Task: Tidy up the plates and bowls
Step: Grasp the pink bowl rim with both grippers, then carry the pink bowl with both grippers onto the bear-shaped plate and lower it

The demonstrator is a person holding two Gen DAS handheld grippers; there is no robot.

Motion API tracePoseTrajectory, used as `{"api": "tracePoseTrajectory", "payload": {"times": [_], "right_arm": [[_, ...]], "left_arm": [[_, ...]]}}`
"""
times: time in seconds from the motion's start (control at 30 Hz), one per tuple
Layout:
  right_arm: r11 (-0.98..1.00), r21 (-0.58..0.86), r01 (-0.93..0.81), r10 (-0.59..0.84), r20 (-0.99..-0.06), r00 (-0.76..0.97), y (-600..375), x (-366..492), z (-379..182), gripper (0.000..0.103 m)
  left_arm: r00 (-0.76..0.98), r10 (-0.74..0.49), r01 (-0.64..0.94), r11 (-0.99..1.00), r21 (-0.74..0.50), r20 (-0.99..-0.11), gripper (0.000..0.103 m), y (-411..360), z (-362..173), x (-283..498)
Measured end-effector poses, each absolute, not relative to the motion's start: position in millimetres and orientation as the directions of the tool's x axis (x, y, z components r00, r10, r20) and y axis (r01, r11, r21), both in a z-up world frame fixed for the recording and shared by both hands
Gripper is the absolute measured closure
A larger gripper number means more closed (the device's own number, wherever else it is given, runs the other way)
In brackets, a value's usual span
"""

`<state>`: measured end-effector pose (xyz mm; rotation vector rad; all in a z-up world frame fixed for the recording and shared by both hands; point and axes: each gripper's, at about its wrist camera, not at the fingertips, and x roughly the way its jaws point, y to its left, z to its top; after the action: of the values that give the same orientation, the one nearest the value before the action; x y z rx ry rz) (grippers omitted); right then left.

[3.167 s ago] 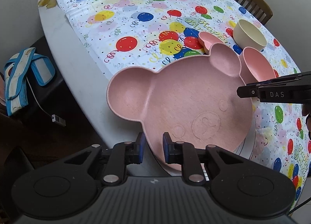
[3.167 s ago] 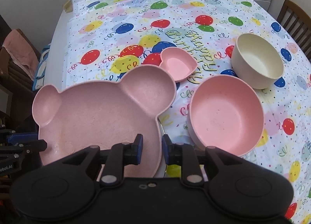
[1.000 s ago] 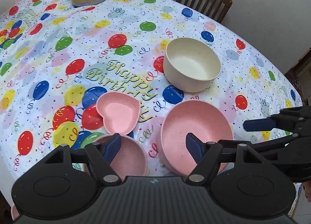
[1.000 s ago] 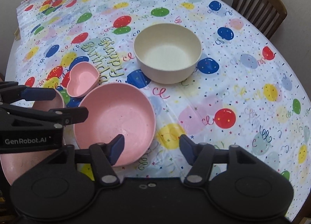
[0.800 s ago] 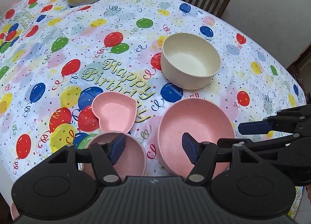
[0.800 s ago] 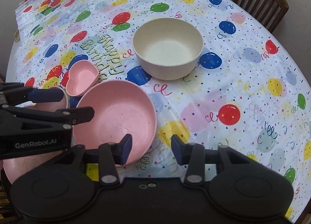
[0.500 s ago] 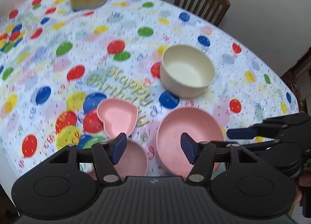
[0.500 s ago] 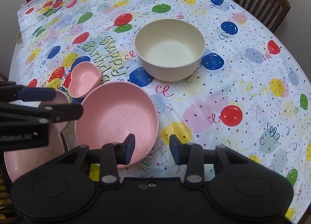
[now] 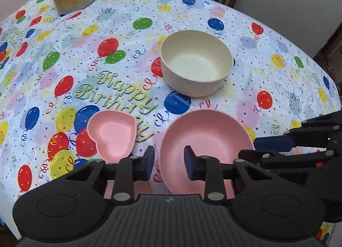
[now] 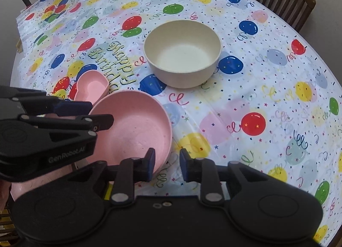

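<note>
Your left gripper (image 9: 168, 162) straddles the near-left rim of the pink bowl (image 9: 205, 137): one finger sits outside the wall, the other inside. Its jaws are closing, the rim between them; whether the pads press it yet cannot be told. Your right gripper (image 10: 165, 164) brackets the bowl's near-right rim the same way, jaws also closing, a gap showing beside the outer pad. The bowl stands on the balloon tablecloth (image 9: 128, 33), directly below both tools. The pink heart dish (image 9: 112, 136) lies just left of it, apart. The cream bowl (image 9: 195, 63) stands beyond, well clear. The pink bear plate (image 10: 25, 189) edge shows under your left gripper.
</note>
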<state>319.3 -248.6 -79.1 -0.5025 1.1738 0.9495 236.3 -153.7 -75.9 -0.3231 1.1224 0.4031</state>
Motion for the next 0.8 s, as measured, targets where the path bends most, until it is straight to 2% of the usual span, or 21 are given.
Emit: {"api": "tracePoseTrajectory", "payload": {"times": [0.17,0.8], "right_arm": [[0.540,0.134,-0.831,0.354,-0.932,0.080,-249.3,318.1,-80.3,0.096],[0.444,0.079,-0.893,0.294,-0.954,0.062,-284.6,300.5,-65.2,0.102]], "left_arm": [[0.349,0.180,-0.461,0.888,-0.001,-0.920,0.092,-159.3,-77.1,236.6],[0.301,0.038,-0.414,0.905,-0.095,-0.953,0.093,-219.6,-62.8,188.9]]}}
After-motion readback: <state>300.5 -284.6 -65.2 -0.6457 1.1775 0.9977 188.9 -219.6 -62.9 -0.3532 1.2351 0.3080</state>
